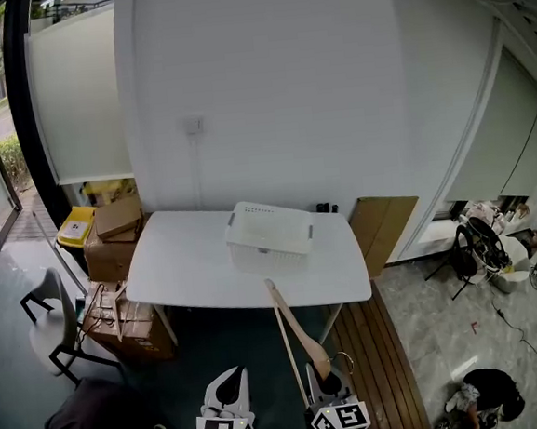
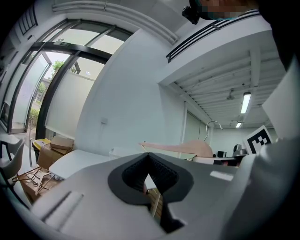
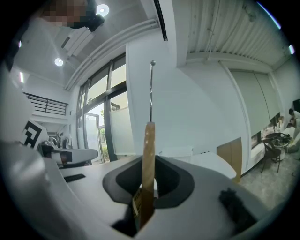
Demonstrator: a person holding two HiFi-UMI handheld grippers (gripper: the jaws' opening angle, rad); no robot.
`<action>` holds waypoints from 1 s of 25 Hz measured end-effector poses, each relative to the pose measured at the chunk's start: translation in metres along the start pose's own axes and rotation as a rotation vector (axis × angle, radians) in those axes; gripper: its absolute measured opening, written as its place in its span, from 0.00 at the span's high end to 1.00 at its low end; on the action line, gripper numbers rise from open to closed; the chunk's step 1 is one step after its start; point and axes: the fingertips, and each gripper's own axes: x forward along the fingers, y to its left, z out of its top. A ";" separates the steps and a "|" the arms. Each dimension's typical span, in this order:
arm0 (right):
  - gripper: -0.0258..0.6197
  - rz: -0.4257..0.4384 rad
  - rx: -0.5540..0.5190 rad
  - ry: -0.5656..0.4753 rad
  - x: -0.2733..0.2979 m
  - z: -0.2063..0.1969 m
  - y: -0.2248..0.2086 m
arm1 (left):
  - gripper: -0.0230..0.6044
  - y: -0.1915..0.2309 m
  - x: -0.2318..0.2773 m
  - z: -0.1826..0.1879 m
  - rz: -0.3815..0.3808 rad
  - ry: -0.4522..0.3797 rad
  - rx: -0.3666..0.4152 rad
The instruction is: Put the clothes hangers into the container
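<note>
White rectangular worktop [image 1: 189,263] sits ahead against the wall, with brown cardboard boxes [image 1: 112,241] stacked on the floor at its left end. The white perforated plastic container [image 1: 270,232] is on the worktop, right of centre and towards the back. It looks empty from here, so I'd say the task is at its start. The pale wooden clothes hanger [image 1: 292,324] is in the air short of the worktop. Its far tip is about at the front edge, just below the container, and its thin metal hook [image 3: 152,89] sticks up above the wood. The right hand-held gripper [image 1: 325,377] has its jaws narrow and clamped on the hanger's broad middle, wood edge-on between the pads. The left hand-held gripper [image 1: 229,379] is beside it, jaws together with nothing in them. Risks:
- The hold is thin and sits at one spot, with a long arm sticking out. Any knock on the worktop edge or the container's front wall could twist the hanger in the pads.
- The container looks light and nothing steadies it, so a low approach could shove it back instead of clearing the rim.
- The hook could snag in the wall perforations on release.
- The hanger is longer than the container looks deep, so it needs to go in lengthwise or it may end up bridging the rim.
</note>
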 end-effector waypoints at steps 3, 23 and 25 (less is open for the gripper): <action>0.87 0.004 -0.003 0.001 -0.001 0.002 -0.006 | 0.96 -0.005 0.004 0.000 0.000 -0.010 0.013; 0.87 0.100 0.009 0.007 0.008 0.012 -0.082 | 0.96 -0.054 0.065 0.013 0.088 -0.050 0.078; 0.87 0.106 0.010 0.014 0.014 0.011 -0.084 | 0.96 -0.051 0.071 0.012 0.094 -0.044 0.077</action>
